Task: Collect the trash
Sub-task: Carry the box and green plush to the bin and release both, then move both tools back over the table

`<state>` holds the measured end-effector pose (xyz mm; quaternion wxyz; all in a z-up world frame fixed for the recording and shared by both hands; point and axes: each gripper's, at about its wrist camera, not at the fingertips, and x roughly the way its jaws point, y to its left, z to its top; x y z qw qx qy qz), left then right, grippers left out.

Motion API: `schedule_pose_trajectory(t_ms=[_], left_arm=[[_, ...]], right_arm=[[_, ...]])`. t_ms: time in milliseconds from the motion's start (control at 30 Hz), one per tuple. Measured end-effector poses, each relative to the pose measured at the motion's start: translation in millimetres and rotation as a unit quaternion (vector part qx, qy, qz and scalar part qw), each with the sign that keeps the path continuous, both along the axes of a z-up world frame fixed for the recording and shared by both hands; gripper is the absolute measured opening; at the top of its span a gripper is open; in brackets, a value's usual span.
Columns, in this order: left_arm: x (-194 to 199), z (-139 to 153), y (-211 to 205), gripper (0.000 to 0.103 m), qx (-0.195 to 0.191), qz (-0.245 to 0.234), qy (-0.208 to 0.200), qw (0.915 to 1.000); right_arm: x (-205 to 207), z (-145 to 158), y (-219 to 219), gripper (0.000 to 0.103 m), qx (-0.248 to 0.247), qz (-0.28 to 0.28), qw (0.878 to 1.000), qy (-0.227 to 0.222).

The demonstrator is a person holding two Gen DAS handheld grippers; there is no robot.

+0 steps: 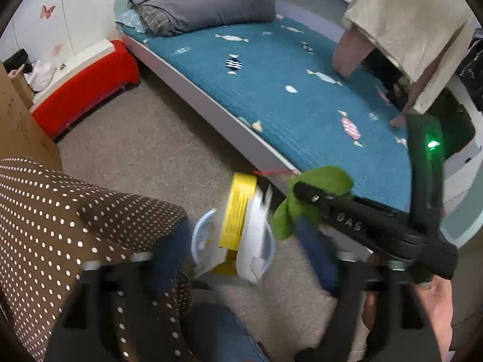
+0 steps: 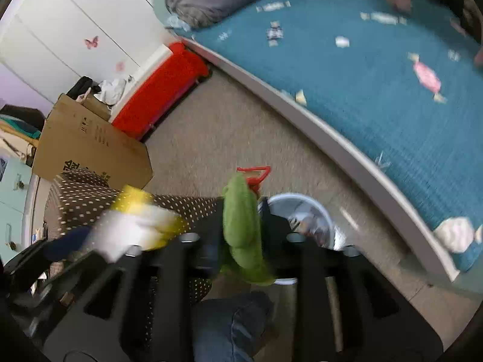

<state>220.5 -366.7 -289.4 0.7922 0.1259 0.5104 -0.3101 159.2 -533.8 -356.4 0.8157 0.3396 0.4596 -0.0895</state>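
Here the yellow-and-white wrapper [image 1: 241, 211] hangs blurred over the small bin [image 1: 202, 238] on the carpet, between the spread left tongs [image 1: 241, 259], whose pads seem clear of it; I judge this the drop-off step. Beside it, the green scrap [image 2: 243, 229] sits between the half-open right tongs [image 2: 238, 241], though whether they pinch it I cannot tell. Next, both pieces need to fall inside the bin's rim. The bed [image 1: 302, 90] lies just beyond.
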Motion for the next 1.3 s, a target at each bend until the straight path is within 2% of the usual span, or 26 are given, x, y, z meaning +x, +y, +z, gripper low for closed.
schedule_pose_trajectory(t_ms=[33, 100, 133, 167, 267, 533, 900, 1300], left_arm=[[0.9, 0.9, 0.9, 0.088, 0.002, 0.005, -0.01, 0.9999], [3.1, 2.2, 4.8, 0.088, -0.001, 0.012, -0.014, 0.9998], [3.7, 3.4, 7.5, 0.088, -0.004, 0.015, -0.014, 0.9998], [4.0, 5.2, 10.6, 0.088, -0.007, 0.018, -0.017, 0.9997], [1.0, 14.0, 16.8, 0.088, -0.01, 0.025, -0.034, 0.9991], [-14.6, 44.9, 37.8, 0.088, -0.034, 0.033, -0.066, 0.9967], [-51.3, 102.2, 77.2, 0.09, -0.072, 0.035, -0.12, 0.9895], [-76.9, 148.0, 147.4, 0.092, -0.109, 0.069, -0.168, 0.9773]], right_arm=[[0.0, 0.0, 0.0, 0.073, 0.0, 0.0, 1.0, 0.0], [-3.0, -15.5, -3.7, 0.076, 0.029, -0.013, 0.999, 0.006], [-3.7, -17.1, -3.4, 0.081, 0.034, -0.016, 0.999, 0.007], [-5.2, -16.9, -2.8, 0.091, 0.034, -0.018, 0.999, 0.007], [-10.1, -10.2, 1.2, 0.097, 0.02, -0.022, 1.0, 0.01], [-22.5, 28.2, 12.5, 0.097, -0.02, -0.035, 0.999, -0.003], [-38.4, 108.3, 47.8, 0.097, -0.062, -0.026, 0.996, -0.064], [-40.9, 175.3, 112.7, 0.097, -0.097, 0.024, 0.988, -0.12]])
